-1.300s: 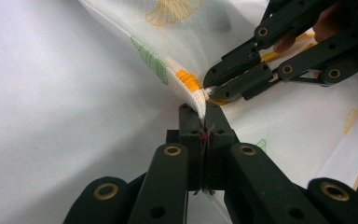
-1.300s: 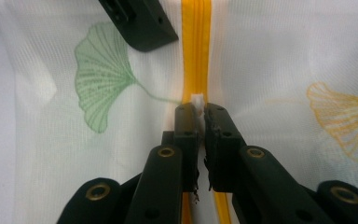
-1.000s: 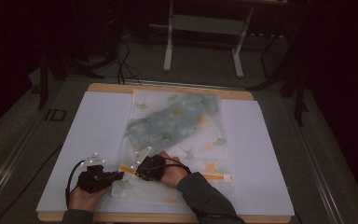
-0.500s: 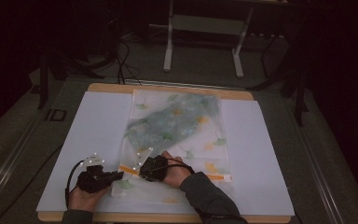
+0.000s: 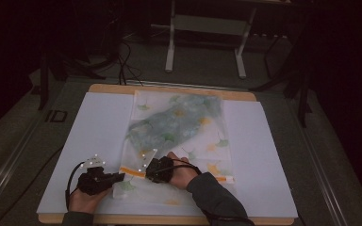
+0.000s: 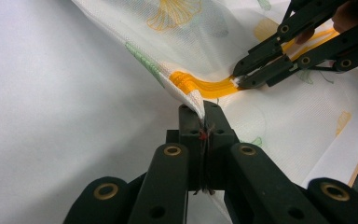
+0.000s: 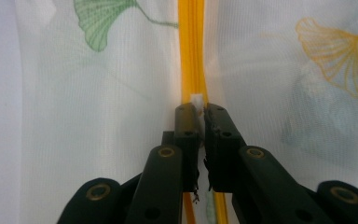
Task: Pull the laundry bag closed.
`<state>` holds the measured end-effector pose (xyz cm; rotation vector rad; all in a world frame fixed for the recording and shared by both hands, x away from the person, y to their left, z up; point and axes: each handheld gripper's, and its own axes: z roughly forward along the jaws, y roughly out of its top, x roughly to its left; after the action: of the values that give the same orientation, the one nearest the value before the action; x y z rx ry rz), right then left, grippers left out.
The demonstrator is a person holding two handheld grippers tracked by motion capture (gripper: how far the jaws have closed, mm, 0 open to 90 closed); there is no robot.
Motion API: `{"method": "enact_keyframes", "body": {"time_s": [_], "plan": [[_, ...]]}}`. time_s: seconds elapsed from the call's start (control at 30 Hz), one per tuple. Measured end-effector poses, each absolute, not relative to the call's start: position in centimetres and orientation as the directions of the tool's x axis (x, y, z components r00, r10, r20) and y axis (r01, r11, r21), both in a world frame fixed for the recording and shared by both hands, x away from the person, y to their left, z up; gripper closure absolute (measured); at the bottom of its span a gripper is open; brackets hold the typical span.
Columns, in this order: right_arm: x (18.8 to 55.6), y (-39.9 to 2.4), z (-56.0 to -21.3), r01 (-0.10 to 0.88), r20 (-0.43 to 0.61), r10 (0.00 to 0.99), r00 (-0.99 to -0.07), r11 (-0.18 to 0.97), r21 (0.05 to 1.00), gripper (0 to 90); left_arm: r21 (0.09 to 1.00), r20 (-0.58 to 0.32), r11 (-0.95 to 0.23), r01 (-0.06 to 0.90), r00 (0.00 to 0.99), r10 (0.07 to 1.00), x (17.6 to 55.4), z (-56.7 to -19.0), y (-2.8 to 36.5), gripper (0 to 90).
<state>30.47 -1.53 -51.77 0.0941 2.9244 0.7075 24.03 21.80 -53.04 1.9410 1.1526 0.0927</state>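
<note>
**Bag braced, zipper pinched**

Your left claw (image 6: 204, 122) was clamped on the mesh bag's (image 6: 270, 121) corner, likely anchoring it. Just beyond, your right claw (image 7: 201, 112) pinched the white zipper pull (image 7: 196, 99) on the orange zipper (image 7: 190, 51).

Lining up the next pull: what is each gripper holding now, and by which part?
Left gripper: shut on the mesh bag, pinching its corner edge by the orange zipper's end. Right gripper: shut on the white zipper pull.

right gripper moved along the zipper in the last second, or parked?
No clear move. In the high view the right gripper sits at the same spot on the orange zipper, just as near the table's front edge; it is shut on the white zipper pull.
</note>
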Motion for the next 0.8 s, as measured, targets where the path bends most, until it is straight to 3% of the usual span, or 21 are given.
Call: {"method": "enact_keyframes", "body": {"time_s": [0.8], "plan": [[30.6, -3.1, -51.5, 0.033, -0.128, 0.095, -0.987, 0.906, 0.421, 84.5, 0.697, -0.339, -0.205, 0.687, 0.568, 0.75, 24.0, -53.1, 21.9, 88.5]]}}
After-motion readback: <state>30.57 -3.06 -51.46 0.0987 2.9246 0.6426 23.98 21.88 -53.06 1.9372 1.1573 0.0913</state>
